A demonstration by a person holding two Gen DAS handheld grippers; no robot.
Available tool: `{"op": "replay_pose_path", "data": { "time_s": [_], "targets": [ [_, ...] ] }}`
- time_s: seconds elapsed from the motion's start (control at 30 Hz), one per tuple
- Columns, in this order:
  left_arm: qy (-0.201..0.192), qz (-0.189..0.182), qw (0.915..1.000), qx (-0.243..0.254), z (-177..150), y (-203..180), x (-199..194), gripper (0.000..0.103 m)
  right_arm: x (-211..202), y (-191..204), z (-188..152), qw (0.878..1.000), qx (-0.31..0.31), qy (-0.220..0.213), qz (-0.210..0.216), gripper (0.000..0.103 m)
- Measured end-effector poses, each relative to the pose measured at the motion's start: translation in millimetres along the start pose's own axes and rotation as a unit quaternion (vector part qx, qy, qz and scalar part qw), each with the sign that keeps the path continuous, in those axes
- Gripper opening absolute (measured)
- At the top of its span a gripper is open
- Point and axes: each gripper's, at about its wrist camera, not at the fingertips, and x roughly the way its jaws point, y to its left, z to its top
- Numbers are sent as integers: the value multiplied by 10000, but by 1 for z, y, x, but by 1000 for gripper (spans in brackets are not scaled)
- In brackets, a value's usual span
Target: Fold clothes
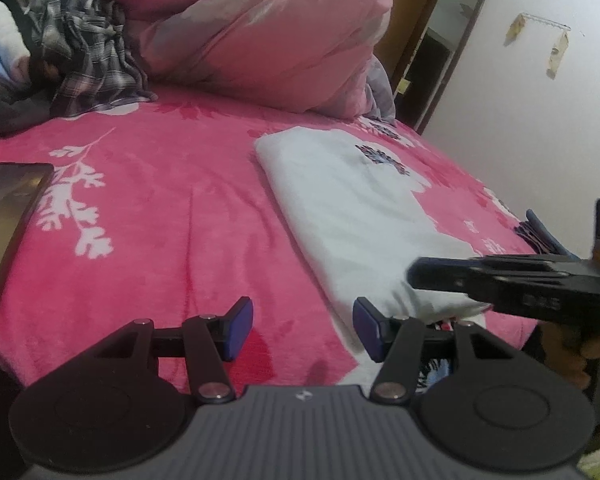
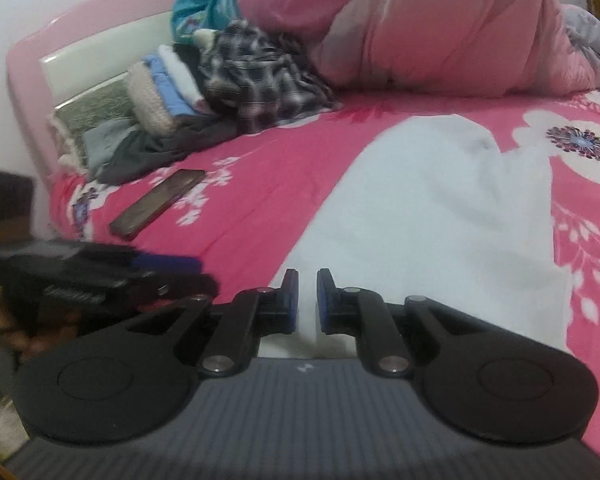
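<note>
My left gripper (image 1: 303, 330) fingers gape beside the folded white garment (image 1: 352, 216); my right gripper (image 2: 308, 300) nearly pinches its near edge, so keep layers aligned.

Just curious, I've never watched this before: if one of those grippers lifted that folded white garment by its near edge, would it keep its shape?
Probably not. The white garment lies soft and flat on the pink bedspread, so it would likely droop and unfold. It looks thin, so probably light. The plush cover may drag on it if pushed.

We see a bed (image 2: 280, 184) with a pink headboard (image 2: 28, 64) against a white wall (image 1: 540, 92), beside a dark-framed doorway (image 1: 440, 52).
</note>
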Motion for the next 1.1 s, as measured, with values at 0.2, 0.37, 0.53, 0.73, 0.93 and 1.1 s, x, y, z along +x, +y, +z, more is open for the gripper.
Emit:
{"op": "replay_pose_path", "data": {
  "time_s": [0.2,0.37,0.53,0.73,0.93,1.1],
  "targets": [
    [-15,2,10000,-29,-2,1,1,57,8,9,-19,9979,-219,517,323,8],
    [-90,165,9998,93,1,1,-1,57,-6,2,0,9997,-167,42,192,7],
    [-263,577,9974,329,8,-1,-8,57,14,-10,6,9995,-63,-53,289,7],
    [-393,883,9938,553,24,1,-1,57,-3,-15,1,9988,126,-19,482,7],
    [-539,1069,9872,1051,40,-14,9,57,-18,-37,2,9986,420,-178,253,7],
    [-561,1034,9845,1301,53,-31,22,57,-34,-72,1,9949,814,-517,-309,7]
  ]
}}
